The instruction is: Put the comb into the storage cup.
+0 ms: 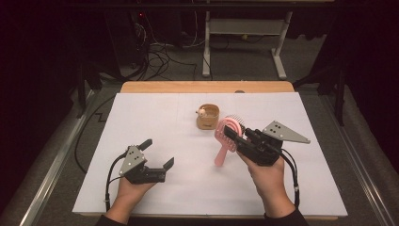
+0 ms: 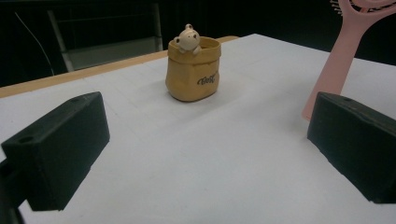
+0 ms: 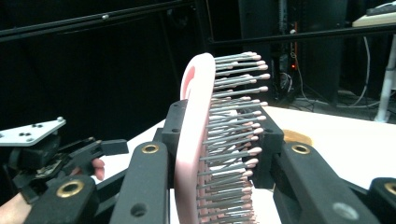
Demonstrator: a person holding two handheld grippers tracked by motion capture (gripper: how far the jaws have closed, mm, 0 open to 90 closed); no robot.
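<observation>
My right gripper (image 1: 236, 133) is shut on the head of a pink hairbrush (image 1: 221, 153), and its handle slopes down toward the white sheet. In the right gripper view the bristled head (image 3: 201, 140) stands on edge between the two pads of that gripper (image 3: 222, 130). A yellow bag-shaped pot (image 1: 208, 117) with a small bear on its rim stands just behind the brush. My left gripper (image 1: 158, 152) is open and holds nothing, low over the sheet at the front left. Its view looks past its jaws (image 2: 205, 144) at the pot (image 2: 192, 74) and the brush handle (image 2: 331, 65).
A white sheet (image 1: 188, 188) covers the wooden table, whose bare back edge (image 1: 207, 87) shows behind it. Beyond the table are a desk frame (image 1: 244, 28) and loose cables on the floor (image 1: 160, 56). The left gripper and hand (image 3: 70, 149) also appear in the right gripper view.
</observation>
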